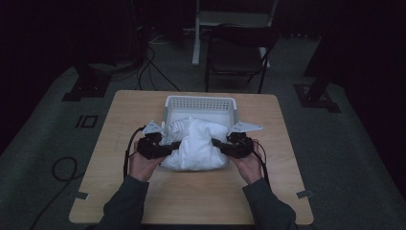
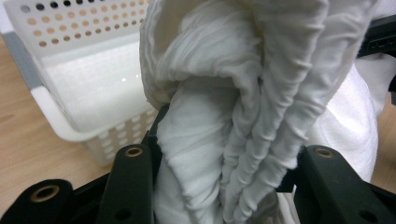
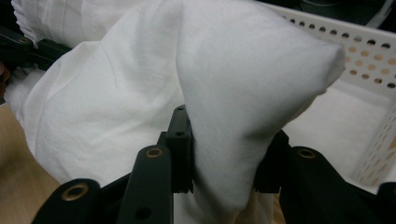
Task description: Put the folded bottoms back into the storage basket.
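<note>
Cloth (image 1: 198, 143): white, bunched into a soft mound, lying at the middle of the bench (image 1: 191, 201) just in front of the basket (image 1: 200, 102), its far part against or over the basket's near rim. Long axis across the bench, left edge to right edge; no clear front or point, only a gathered, pleated end at the left and a smoother peaked corner at the right.

Held at both ends. Left gripper (image 1: 168, 146) clamped on the cloth's left end, fingers (image 2: 133, 175) closed on a thick wad of folds that rises between them in the left gripper view. Right gripper (image 1: 219, 143) likewise clamped on the right end, fingers (image 3: 180, 149) pinching a fold that stands up in a rounded peak. Gripped from opposite sides probably to lift or stretch the bundle evenly, so that neither end sags; judging by the basket right behind, likely bound into it, or just out of it, though cannot tell which.

Basket white, perforated, open-topped, standing toward the far edge of the bench, its floor bare where seen. Hands (image 1: 143, 165) low on the bench to either side, cables trailing back toward the near edge.
</note>
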